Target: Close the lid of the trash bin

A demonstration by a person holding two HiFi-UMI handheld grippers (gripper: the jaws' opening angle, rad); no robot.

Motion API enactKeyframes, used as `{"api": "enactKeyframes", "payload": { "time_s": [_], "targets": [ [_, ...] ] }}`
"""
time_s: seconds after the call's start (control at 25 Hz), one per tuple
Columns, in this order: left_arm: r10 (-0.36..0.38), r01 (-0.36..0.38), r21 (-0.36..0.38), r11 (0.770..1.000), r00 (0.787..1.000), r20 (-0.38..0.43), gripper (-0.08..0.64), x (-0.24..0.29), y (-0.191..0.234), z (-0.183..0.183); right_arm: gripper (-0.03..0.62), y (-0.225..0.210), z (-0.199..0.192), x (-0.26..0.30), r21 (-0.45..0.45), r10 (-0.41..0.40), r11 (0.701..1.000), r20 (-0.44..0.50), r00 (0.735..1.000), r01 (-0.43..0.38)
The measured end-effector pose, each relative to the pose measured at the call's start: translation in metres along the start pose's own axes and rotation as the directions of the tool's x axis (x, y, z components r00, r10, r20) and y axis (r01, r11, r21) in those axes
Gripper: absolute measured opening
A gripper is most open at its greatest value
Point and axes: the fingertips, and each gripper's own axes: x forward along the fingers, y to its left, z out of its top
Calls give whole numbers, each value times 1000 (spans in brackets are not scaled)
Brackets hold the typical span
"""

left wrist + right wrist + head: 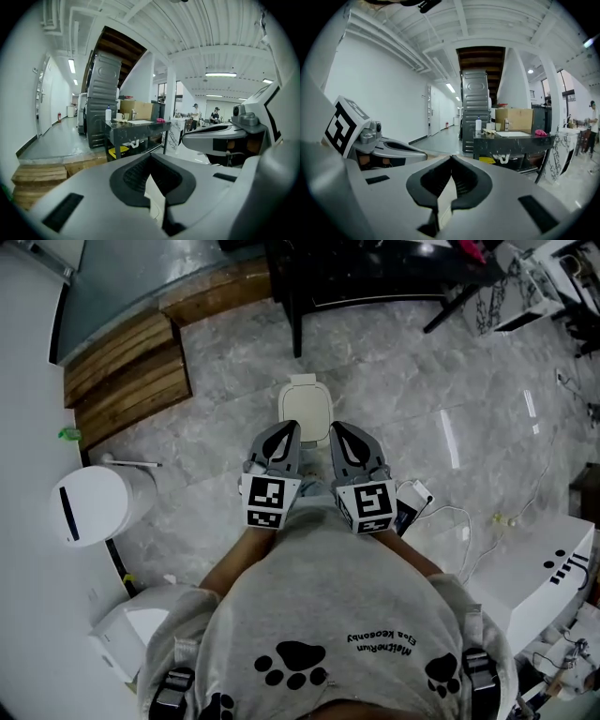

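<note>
A small cream-white trash bin [305,407] stands on the grey marble floor straight ahead of me, and from above its lid appears to lie flat on it. My left gripper [289,429] and right gripper [339,431] hang side by side above the bin's near edge, both shut with nothing between the jaws. In the left gripper view the left gripper [150,156] points out into the room, with a sliver of the bin [155,199] showing below its tips. The right gripper [451,158] shows the same, the bin [445,199] pale below its jaws.
Wooden steps [127,371] lie at the back left and a black table [375,277] stands beyond the bin. A white round unit [94,504] sits at the left, a white machine [544,568] at the right, with a cable [459,517] on the floor between.
</note>
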Motion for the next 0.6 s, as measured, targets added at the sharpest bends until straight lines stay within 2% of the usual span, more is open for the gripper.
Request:
{"api": "enactKeyframes", "payload": {
  "time_s": [0.2, 0.4, 0.6],
  "targets": [
    [28, -30, 22, 999, 998, 58, 18, -31, 8, 25, 31, 10, 25, -24, -28, 5, 1000, 61, 998, -4],
    [59, -62, 18, 998, 992, 116, 18, -51, 5, 43, 31, 8, 59, -41, -31, -30, 999, 184, 982, 36],
    [55, -60, 26, 998, 986, 159, 18, -54, -7, 48, 31, 6, 60, -53, -44, -35, 998, 205, 978, 45]
  ]
}}
